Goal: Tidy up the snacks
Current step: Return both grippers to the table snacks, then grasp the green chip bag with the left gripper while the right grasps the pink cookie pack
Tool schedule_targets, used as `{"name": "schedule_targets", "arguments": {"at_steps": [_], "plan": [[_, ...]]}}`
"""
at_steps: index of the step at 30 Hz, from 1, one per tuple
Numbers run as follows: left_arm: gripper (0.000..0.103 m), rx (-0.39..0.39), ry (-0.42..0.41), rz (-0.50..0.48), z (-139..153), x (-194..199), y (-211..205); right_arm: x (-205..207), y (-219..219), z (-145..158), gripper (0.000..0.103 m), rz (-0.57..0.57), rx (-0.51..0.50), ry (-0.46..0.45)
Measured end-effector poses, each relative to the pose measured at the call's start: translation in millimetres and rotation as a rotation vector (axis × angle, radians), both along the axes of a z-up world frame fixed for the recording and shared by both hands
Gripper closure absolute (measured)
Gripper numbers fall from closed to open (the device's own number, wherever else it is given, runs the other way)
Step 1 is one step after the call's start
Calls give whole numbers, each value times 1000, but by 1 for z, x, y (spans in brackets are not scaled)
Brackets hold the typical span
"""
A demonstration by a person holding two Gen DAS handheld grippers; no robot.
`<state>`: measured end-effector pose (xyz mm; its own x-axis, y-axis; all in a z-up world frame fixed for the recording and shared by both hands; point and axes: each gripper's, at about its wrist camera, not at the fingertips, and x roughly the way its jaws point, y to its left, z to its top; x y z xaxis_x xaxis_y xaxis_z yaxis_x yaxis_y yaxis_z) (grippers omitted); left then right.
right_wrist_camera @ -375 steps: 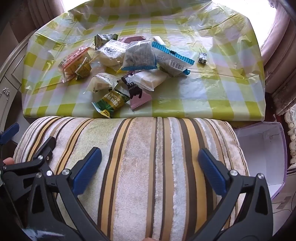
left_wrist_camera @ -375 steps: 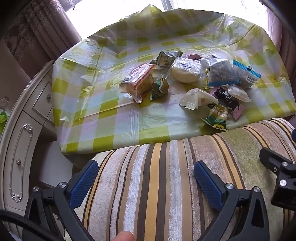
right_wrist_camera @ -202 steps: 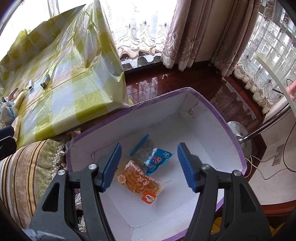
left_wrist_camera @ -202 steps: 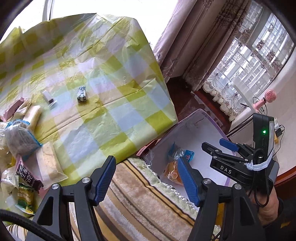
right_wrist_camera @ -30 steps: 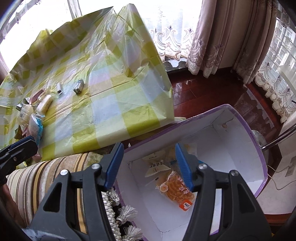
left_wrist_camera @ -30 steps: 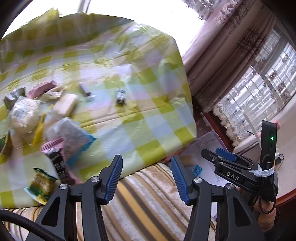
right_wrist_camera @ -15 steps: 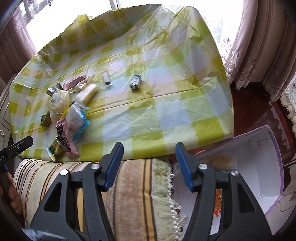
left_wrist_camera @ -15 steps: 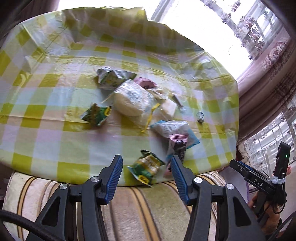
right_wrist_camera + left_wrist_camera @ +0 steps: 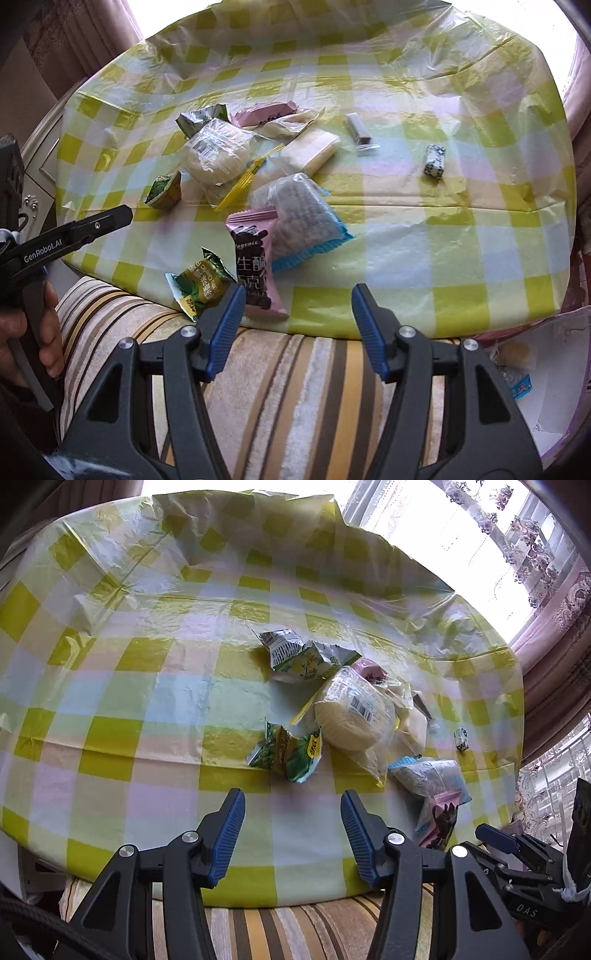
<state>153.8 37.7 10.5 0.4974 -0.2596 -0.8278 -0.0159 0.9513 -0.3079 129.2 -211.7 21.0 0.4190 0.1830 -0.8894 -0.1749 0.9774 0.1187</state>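
Note:
Several wrapped snacks lie on the checked tablecloth (image 9: 155, 716). My left gripper (image 9: 291, 834) is open and empty, just short of a green packet (image 9: 291, 751) and a round white bun in clear wrap (image 9: 352, 716). My right gripper (image 9: 297, 328) is open and empty at the table's near edge, close to a pink chocolate packet (image 9: 255, 266), a green packet (image 9: 201, 284) and a blue-edged clear bag (image 9: 299, 218). A small wrapped candy (image 9: 435, 161) lies apart at the right.
A striped cushion (image 9: 295, 391) lies under both grippers. A white, purple-rimmed box (image 9: 546, 376) holding a few snacks stands on the floor at the right. A white cabinet (image 9: 44, 147) is at the left. Curtains (image 9: 554, 627) hang by the window.
Both grippers have swung from the box on the floor back to the table and moved closer to the snack pile. Both stay open and empty.

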Motion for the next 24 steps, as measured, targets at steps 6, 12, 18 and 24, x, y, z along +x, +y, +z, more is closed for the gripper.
{"name": "schedule_targets", "arguments": {"at_steps": [6,12,18,24], "plan": [[32,49,34,-51,-17,33,-2,15,16,-15,39,16,-34,40],[31,93,45,-91,-29,53,-12,26,20,-28,40,9,-42,79],[55,165,60,-127,-35,59,-22,34,25,-35,55,12,-48,93],[65,208,40,-134,-30,57,-27,38,33,-40,81,30,-74,98]]}}
